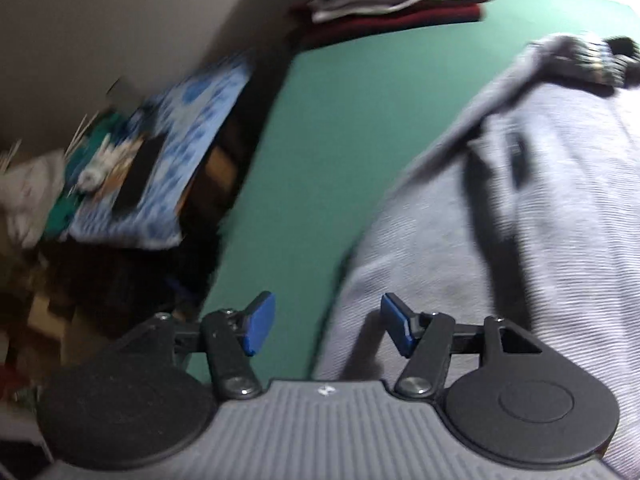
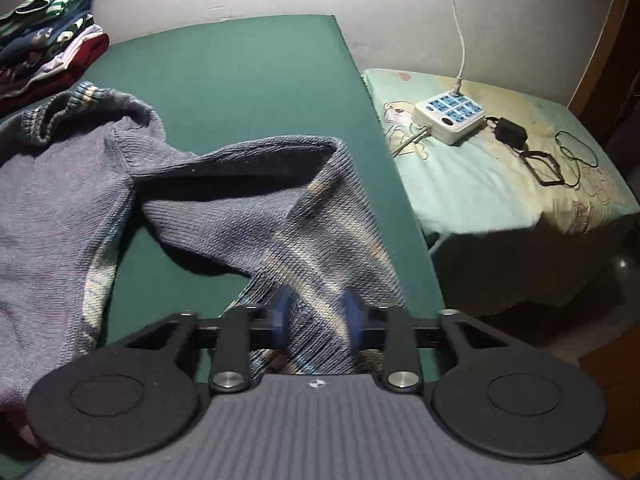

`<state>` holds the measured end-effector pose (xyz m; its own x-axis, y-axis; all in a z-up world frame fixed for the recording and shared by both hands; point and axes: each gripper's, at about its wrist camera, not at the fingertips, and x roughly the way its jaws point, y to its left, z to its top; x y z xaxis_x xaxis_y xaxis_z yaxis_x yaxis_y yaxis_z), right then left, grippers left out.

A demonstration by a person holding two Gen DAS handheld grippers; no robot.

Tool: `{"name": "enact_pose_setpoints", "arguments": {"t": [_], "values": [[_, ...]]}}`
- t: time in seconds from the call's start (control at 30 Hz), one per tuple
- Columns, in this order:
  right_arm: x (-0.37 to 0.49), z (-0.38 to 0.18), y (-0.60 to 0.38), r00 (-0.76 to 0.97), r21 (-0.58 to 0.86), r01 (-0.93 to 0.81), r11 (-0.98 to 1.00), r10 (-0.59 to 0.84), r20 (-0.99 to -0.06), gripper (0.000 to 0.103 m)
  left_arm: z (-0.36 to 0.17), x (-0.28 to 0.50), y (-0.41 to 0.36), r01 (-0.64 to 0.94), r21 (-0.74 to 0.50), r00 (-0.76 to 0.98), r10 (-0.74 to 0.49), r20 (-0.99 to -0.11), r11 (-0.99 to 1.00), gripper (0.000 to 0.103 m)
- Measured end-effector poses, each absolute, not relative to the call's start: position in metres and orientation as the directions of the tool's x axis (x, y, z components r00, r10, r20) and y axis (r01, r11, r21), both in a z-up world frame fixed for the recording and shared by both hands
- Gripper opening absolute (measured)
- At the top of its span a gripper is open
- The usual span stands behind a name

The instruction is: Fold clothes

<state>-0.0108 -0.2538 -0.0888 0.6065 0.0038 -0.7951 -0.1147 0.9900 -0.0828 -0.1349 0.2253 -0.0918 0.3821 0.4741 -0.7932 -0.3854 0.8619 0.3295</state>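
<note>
A grey-blue knitted sweater (image 1: 500, 240) lies crumpled on the green table surface (image 1: 320, 140). My left gripper (image 1: 328, 328) hangs open at the sweater's left edge: one blue pad is over the green surface, the other over the knit, with nothing gripped. In the right wrist view the sweater's body (image 2: 60, 200) lies at the left and its striped sleeve (image 2: 280, 208) runs down toward me. My right gripper (image 2: 317, 316) has that sleeve between its blurred blue pads, which close against the cloth on both sides.
A stack of folded clothes (image 2: 48, 52) sits at the table's far left corner, also seen as the stack (image 1: 400, 0). Right of the table is a bed (image 2: 500, 184) with a power strip (image 2: 448, 114) and cables. Left of the table lies clutter with a blue patterned cloth (image 1: 188, 152).
</note>
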Motion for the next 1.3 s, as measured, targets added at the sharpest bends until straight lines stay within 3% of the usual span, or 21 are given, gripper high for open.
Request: {"name": "enact_pose_setpoints", "arguments": {"t": [0.1, 0.2, 0.3, 0.37, 0.43, 0.47, 0.53, 0.57, 0.6, 0.67, 0.8, 0.97, 1.07, 1.1, 1.13, 1.3], "values": [[-0.001, -0.085, -0.253, 0.615, -0.106, -0.121, 0.987, -0.009, -0.788, 0.005, -0.096, -0.139, 0.226, -0.411, 0.326, 0.4, 0.489, -0.775, 0.852, 0.072], [0.007, -0.077, -0.251, 0.669, -0.228, -0.117, 0.967, -0.093, -0.738, 0.002, -0.1, -0.131, 0.225, -0.434, 0.337, 0.425, 0.52, -0.741, 0.835, 0.073], [0.017, -0.067, -0.257, 0.717, -0.332, -0.063, 0.941, -0.188, -0.671, 0.002, -0.102, -0.115, 0.23, -0.44, 0.359, 0.446, 0.547, -0.708, 0.823, 0.072], [0.025, -0.062, -0.265, 0.702, -0.356, -0.062, 0.933, -0.213, -0.68, 0.003, -0.106, -0.101, 0.229, -0.417, 0.398, 0.458, 0.567, -0.685, 0.817, 0.069], [0.027, -0.057, -0.267, 0.688, -0.353, -0.084, 0.932, -0.202, -0.697, 0.008, -0.108, -0.087, 0.23, -0.393, 0.429, 0.471, 0.579, -0.665, 0.813, 0.056], [0.025, -0.052, -0.264, 0.7, -0.353, -0.088, 0.931, -0.195, -0.688, 0.018, -0.11, -0.08, 0.232, -0.38, 0.432, 0.478, 0.574, -0.665, 0.818, 0.049], [0.02, -0.038, -0.254, 0.739, -0.349, -0.1, 0.932, -0.165, -0.653, 0.036, -0.111, -0.064, 0.233, -0.342, 0.438, 0.485, 0.555, -0.676, 0.831, 0.01], [0.017, -0.031, -0.247, 0.761, -0.34, -0.119, 0.933, -0.134, -0.634, 0.047, -0.112, -0.055, 0.234, -0.318, 0.447, 0.485, 0.548, -0.681, 0.836, 0.005], [0.014, -0.024, -0.239, 0.782, -0.332, -0.14, 0.933, -0.102, -0.616, 0.053, -0.114, -0.047, 0.235, -0.312, 0.464, 0.478, 0.559, -0.677, 0.829, 0.008], [0.013, -0.014, -0.217, 0.81, -0.317, -0.206, 0.926, -0.021, -0.586, 0.056, -0.116, -0.032, 0.237, -0.315, 0.507, 0.458, 0.596, -0.659, 0.802, 0.015], [0.025, -0.018, -0.174, 0.799, -0.272, -0.338, 0.901, 0.122, -0.589, 0.049, -0.115, -0.008, 0.259, -0.355, 0.519, 0.42, 0.628, -0.655, 0.778, 0.016], [0.051, -0.039, -0.126, 0.731, -0.223, -0.463, 0.858, 0.228, -0.643, 0.049, -0.082, -0.014, 0.26, -0.373, 0.503, 0.473, 0.626, -0.62, 0.78, 0.02], [0.07, -0.054, -0.101, 0.705, -0.231, -0.51, 0.828, 0.249, -0.664, 0.049, -0.057, -0.026, 0.231, -0.297, 0.47, 0.591, 0.547, -0.593, 0.831, 0.039], [0.076, -0.058, -0.094, 0.7, -0.23, -0.512, 0.827, 0.247, -0.669, 0.049, -0.055, -0.026, 0.219, -0.258, 0.469, 0.619, 0.518, -0.591, 0.844, 0.054], [0.084, -0.061, -0.089, 0.694, -0.221, -0.507, 0.833, 0.243, -0.678, 0.05, -0.054, -0.024, 0.207, -0.219, 0.466, 0.643, 0.486, -0.592, 0.857, 0.059], [0.122, -0.075, -0.075, 0.645, -0.157, -0.48, 0.863, 0.226, -0.73, 0.049, -0.073, 0.001, 0.164, -0.078, 0.419, 0.682, 0.356, -0.639, 0.904, 0.051]]}}
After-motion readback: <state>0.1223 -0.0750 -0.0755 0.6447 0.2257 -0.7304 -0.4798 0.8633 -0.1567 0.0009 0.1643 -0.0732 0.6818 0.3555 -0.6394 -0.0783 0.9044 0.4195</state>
